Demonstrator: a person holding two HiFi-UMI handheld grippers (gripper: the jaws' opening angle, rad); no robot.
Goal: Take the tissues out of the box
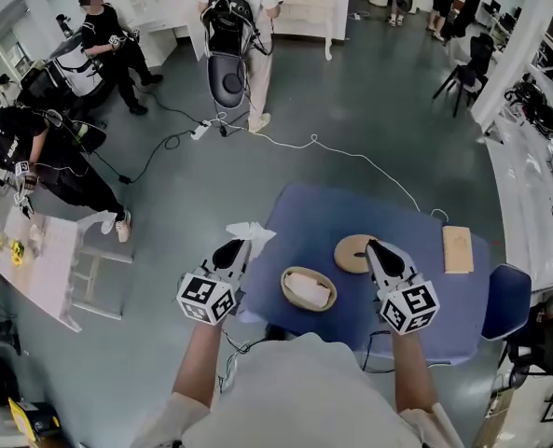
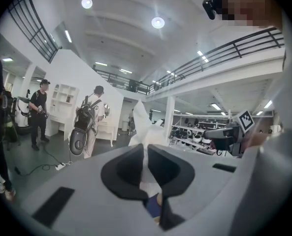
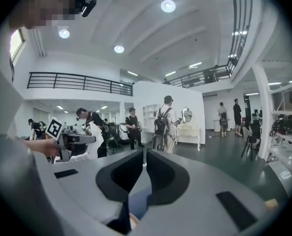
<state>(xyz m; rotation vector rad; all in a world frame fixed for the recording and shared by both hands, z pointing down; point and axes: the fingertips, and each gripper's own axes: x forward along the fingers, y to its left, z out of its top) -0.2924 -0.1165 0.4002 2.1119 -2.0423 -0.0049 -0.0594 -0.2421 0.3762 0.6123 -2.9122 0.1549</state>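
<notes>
An oval wooden tissue box (image 1: 308, 288) stands open on the blue table (image 1: 313, 217), with white tissues inside it. Its round lid (image 1: 353, 253) lies just to its right. My left gripper (image 1: 232, 249) is raised at the table's left edge, left of the box. It is shut on a white tissue (image 1: 250, 231) that sticks up past the fingertips. In the left gripper view the tissue (image 2: 145, 124) rises between the jaws of that gripper (image 2: 146, 157). My right gripper (image 1: 380, 251) hovers over the lid's right side, jaws together and holding nothing (image 3: 145, 162).
A flat wooden block (image 1: 458, 248) lies at the table's right side, and a blue chair (image 1: 506, 301) stands beyond it. A white cable (image 1: 351, 155) runs across the floor behind the table. Several people stand further back, and a white table (image 1: 48, 269) is at the left.
</notes>
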